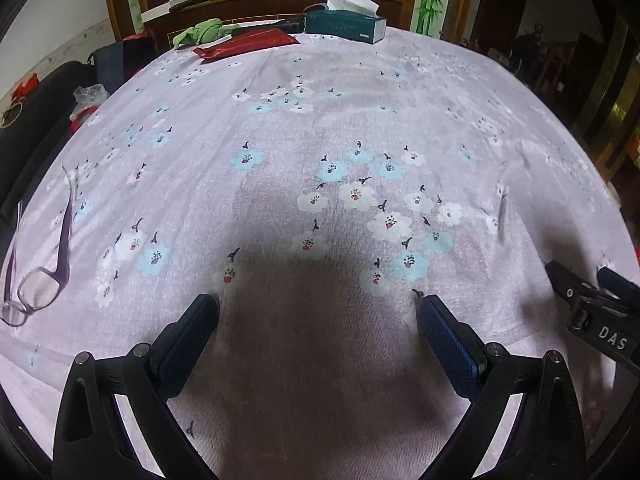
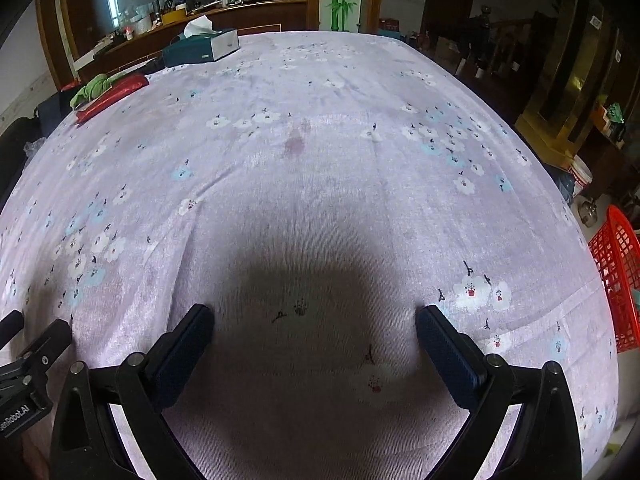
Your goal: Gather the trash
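lavender cloth printed with white and blue blossoms covers the table [image 1: 320, 120], and most of that cloth lies bare, leaving wide open room in front of both tools. taking the tissue box [image 1: 345, 24] as the landmark: it stands at the table's far edge, a white tissue poking from its top. just to its left along the same far edge lie a flat red packet [image 1: 248, 42] and, touching the packet's far side, a crumpled green cloth [image 1: 202, 32]. a pair of purple-framed glasses [image 1: 38, 264] rests well apart from the box, at the near left edge of the table, temples unfolded. off the table's right edge, far from the box and down on the floor side, stands a red mesh basket [image 2: 616, 276].

the left gripper [image 1: 318, 316] hovers low over the cloth with its fingers wide apart and nothing between them. the right gripper [image 2: 314, 320] is the same, fingers spread over bare cloth, holding nothing. each tool shows at the other view's near corner, so they sit side by side at the near edge. behind the box, a wooden counter holds clutter too small to tell apart.
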`<state>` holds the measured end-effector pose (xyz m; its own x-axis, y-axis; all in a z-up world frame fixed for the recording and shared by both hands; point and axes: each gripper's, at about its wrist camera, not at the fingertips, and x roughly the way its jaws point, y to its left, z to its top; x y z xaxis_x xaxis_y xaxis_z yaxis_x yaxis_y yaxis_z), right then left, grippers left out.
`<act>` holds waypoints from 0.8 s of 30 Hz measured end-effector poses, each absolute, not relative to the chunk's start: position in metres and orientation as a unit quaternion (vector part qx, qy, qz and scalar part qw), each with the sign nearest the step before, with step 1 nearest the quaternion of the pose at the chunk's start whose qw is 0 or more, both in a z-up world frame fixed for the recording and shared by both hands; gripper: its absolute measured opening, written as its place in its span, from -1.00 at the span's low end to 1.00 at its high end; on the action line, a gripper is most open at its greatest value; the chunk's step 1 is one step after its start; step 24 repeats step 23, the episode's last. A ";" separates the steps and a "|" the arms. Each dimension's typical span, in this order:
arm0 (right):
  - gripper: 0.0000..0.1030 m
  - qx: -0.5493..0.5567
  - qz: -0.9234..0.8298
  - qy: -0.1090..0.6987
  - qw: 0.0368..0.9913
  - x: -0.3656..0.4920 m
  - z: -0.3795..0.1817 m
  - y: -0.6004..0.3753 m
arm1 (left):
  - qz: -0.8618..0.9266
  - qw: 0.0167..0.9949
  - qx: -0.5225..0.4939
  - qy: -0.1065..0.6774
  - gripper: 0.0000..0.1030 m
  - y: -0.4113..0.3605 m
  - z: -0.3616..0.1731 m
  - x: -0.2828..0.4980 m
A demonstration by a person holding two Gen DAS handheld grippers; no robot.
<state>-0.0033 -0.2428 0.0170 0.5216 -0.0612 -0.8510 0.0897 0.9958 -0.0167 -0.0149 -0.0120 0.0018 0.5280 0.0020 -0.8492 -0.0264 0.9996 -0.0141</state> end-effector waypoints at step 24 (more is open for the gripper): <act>0.99 0.014 -0.043 0.487 0.872 -0.003 0.017 -0.243 | -0.007 0.877 -0.003 0.481 1.00 -0.008 0.000 -0.002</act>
